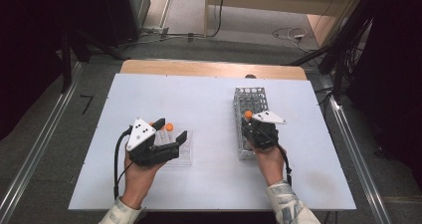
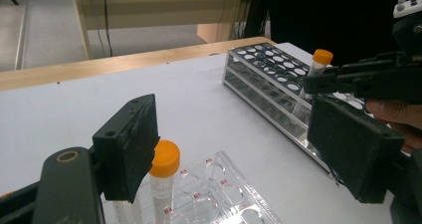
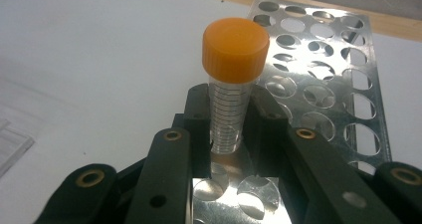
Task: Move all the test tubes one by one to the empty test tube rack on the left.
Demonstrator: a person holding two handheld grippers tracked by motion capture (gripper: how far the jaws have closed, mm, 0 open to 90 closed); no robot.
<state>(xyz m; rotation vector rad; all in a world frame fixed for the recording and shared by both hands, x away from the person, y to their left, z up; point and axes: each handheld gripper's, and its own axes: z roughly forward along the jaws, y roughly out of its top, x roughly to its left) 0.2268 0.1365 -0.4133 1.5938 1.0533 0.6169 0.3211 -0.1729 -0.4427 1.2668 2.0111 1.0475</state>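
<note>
The right gripper [image 3: 226,129] is clenched on an orange-capped tube [image 3: 231,84], held upright over the near end of the metal rack [image 1: 250,107] on the right of the counter [image 1: 209,92]. The step in hand looks like seating this tube in a rack hole; the next move probably calls for lining its tip over a hole and lowering it straight. The left gripper [image 2: 239,149] is released, jaws wide, hovering over the clear plastic tray [image 2: 219,194] at near left, where another orange-capped tube [image 2: 163,181] stands beside one jaw. The neighbouring holes look free, so little stands in the way.
</note>
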